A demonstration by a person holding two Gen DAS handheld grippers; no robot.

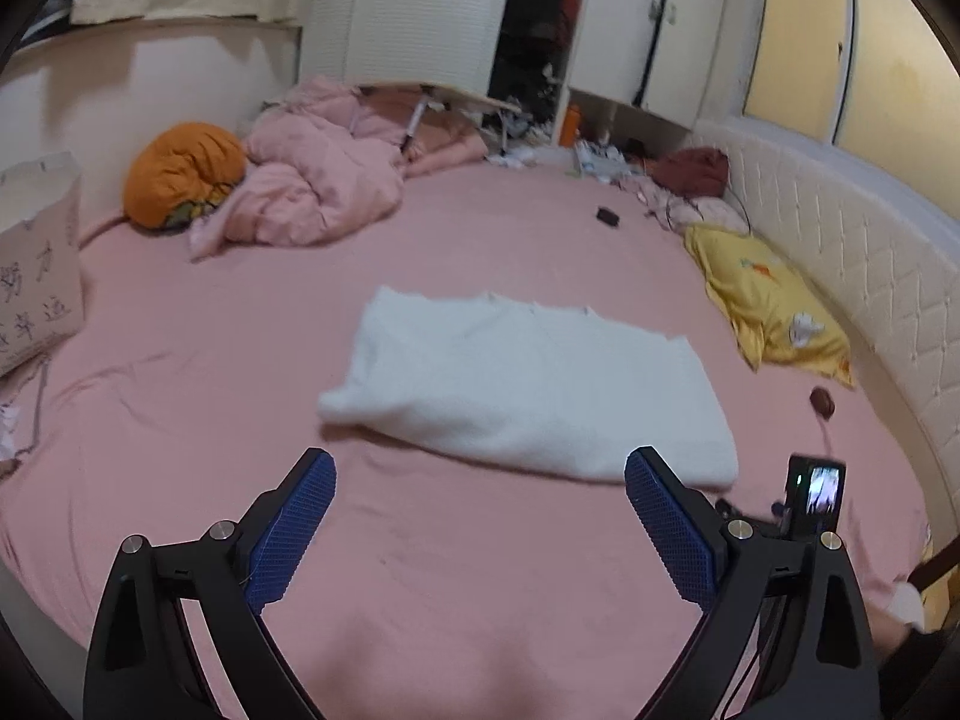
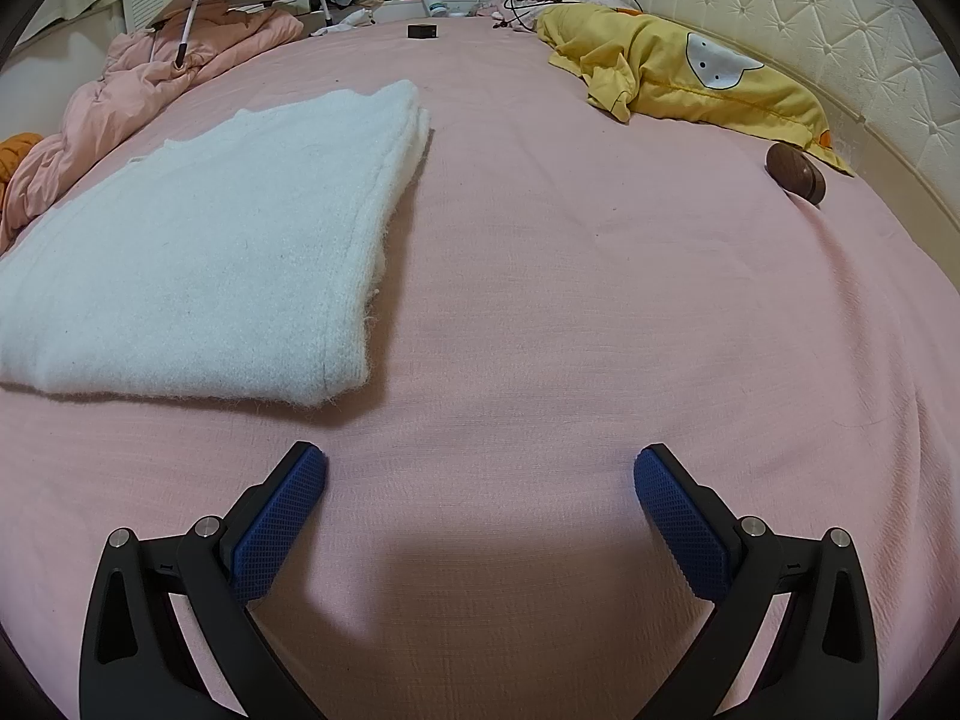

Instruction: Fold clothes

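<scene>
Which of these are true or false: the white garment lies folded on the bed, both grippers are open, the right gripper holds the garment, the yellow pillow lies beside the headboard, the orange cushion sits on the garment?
1. The white garment lies folded on the pink bed. True.
2. Left gripper and right gripper are open. True.
3. The right gripper holds the garment. False: its fingers are empty.
4. The yellow pillow lies beside the headboard. True.
5. The orange cushion sits on the garment. False: it lies apart, by the pink quilt.

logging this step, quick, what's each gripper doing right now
Left gripper: open, holding nothing, above the sheet.
Right gripper: open, holding nothing, beside the white garment.
</scene>
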